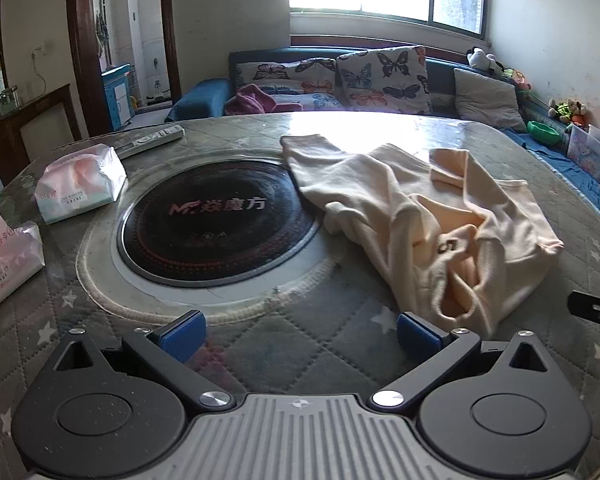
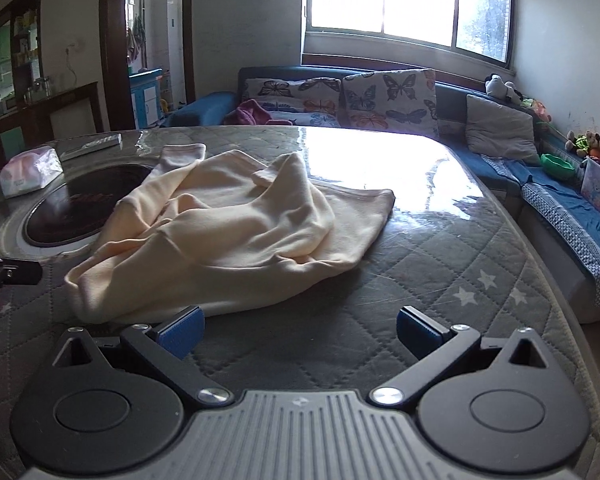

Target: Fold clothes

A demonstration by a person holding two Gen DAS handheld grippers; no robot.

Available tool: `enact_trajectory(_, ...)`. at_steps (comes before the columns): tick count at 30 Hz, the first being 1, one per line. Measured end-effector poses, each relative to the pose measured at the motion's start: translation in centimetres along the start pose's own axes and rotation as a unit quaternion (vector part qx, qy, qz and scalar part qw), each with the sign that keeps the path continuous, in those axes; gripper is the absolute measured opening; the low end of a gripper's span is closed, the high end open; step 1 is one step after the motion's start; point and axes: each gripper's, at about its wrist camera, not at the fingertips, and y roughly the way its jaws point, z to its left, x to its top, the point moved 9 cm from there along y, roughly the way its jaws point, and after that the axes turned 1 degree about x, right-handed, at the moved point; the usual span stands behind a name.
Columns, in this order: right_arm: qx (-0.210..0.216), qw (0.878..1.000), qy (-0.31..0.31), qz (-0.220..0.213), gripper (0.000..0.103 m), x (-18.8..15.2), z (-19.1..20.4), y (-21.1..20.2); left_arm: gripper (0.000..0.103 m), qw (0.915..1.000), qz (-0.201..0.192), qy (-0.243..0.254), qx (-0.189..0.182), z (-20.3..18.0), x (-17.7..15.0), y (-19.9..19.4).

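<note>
A crumpled cream long-sleeved garment lies on the quilted grey table cover. It also shows in the right wrist view. One sleeve reaches toward the far side and lies partly over the black round cooktop. My left gripper is open and empty, low over the cover, with the garment just ahead to the right. My right gripper is open and empty, with the garment's near edge just ahead of its left fingertip. Each gripper shows at the edge of the other's view.
Two tissue packs and a remote control lie at the table's left. A sofa with butterfly cushions stands behind. A blue bench with toys and a box runs along the right.
</note>
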Motion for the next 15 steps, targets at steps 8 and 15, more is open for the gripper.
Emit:
enact_trajectory(8, 0.013, 1.0, 0.0, -0.001, 0.103, -0.2, 1.1, -0.5, 0.103, 0.9998, 0.001, 0.018, -0.008, -1.1, -0.4, -0.8)
enact_trajectory(15, 0.022, 1.0, -0.008, 0.001, 0.103, -0.3, 2.0, -0.8, 0.103, 0.9993, 0.003, 0.035, -0.013, -1.9, -0.4, -1.1)
